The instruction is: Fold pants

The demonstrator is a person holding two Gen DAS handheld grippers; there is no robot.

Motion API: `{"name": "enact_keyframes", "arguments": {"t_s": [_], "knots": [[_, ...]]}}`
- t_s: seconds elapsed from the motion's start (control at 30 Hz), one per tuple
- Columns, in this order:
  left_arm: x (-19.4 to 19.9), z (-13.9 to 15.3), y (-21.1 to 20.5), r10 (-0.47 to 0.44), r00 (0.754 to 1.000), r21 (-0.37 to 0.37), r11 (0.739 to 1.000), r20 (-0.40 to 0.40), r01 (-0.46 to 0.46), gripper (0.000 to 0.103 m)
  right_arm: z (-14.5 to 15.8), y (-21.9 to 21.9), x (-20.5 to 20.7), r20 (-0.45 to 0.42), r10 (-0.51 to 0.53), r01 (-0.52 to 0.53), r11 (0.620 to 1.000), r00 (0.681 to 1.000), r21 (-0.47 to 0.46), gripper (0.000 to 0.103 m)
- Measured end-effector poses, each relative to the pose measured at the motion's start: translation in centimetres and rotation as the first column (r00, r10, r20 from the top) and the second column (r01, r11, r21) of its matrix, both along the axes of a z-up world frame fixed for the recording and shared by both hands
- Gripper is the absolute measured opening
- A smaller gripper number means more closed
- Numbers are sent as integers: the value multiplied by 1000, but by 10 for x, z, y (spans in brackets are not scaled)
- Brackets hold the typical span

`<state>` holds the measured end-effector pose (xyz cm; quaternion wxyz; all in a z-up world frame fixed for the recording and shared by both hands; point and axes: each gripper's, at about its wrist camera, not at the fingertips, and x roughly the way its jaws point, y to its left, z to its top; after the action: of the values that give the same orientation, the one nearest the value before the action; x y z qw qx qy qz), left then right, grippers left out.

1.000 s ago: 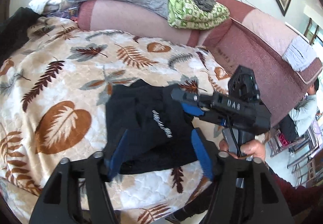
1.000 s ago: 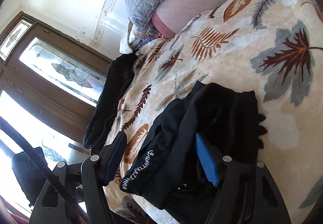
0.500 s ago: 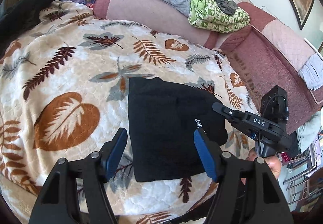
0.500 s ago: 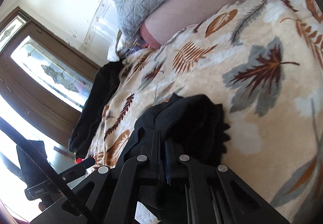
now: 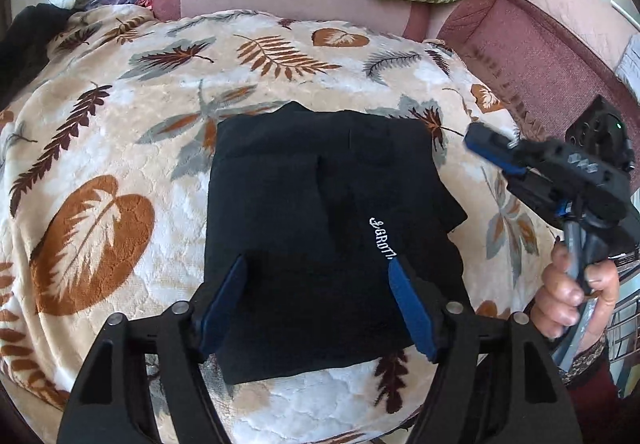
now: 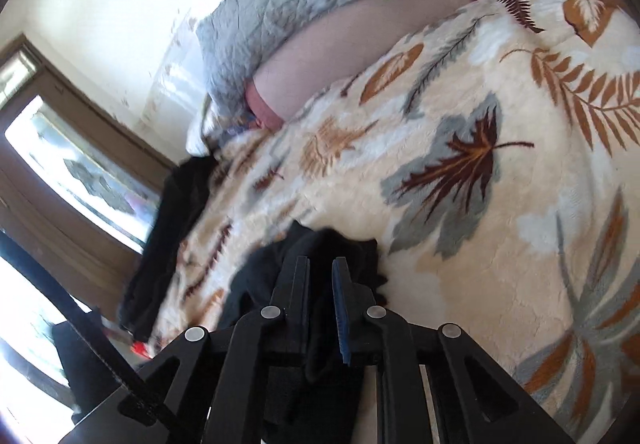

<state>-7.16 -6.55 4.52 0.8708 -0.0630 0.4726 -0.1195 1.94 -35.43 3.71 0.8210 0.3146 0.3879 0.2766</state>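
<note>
**Q.** Fingers: how does each pair stand?

**A.** The left gripper (image 5: pixel 316 264) has its fingers (image 5: pixel 224 304) spread wide and pinching nothing. The right gripper (image 6: pixel 320 264) has its fingers (image 6: pixel 342 304) drawn almost together with only a slim gap. The left wrist view shows no cloth between them.

**Q.** Largest to smallest, what lies below?

**A.** (a) A leaf-print blanket (image 5: pixel 120 124) covers the whole working surface. (b) The black pants (image 5: pixel 320 212) lie on it as a flat, roughly rectangular packet near the blanket's middle. (c) A line of white lettering (image 5: pixel 382 240) runs along the packet beside the left gripper's right-hand finger.

**Q.** Which relation governs the coming move?

**A.** The packet's long axis appears to run straight away from the left gripper, near edge to far edge. The near half sits between and under the spread left fingers, so the left gripper is the nearer one. Whether they touch the cloth cannot be told. The right gripper (image 5: pixel 480 140), held in the right hand (image 5: pixel 572 292), hangs off the packet's far right corner, over bare blanket and apart from the cloth. In its own view the pants (image 6: pixel 332 240) lie just ahead of its fingertips.

**Q.** How far along is the task?

**A.** The fold looks essentially complete. Only a pat-down or squaring of the ragged right edge seems left.
</note>
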Motion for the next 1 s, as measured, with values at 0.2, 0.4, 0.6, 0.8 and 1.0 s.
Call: {"name": "enact_keyframes", "arguments": {"t_s": [0.2,0.4,0.6,0.8,1.0], "knots": [[-1,-4,-10,-8,1000,43,999,12,7,80,1,5,1,37,137,-142,961,990,238,21],[-2,-7,-16,-17,1000,60,998,27,15,82,-15,17,6,-38,121,-118,990,992,77,29],[-6,-7,-19,-37,999,43,998,28,36,82,-29,29,12,-85,188,-173,972,979,157,31],[-17,-5,-32,-70,996,104,992,52,64,82,-35,46,11,-86,145,-154,983,986,-104,31],[-27,10,-10,-61,998,-3,998,35,61,82,-36,60,5,-6,75,-68,876,997,-477,74]]}}
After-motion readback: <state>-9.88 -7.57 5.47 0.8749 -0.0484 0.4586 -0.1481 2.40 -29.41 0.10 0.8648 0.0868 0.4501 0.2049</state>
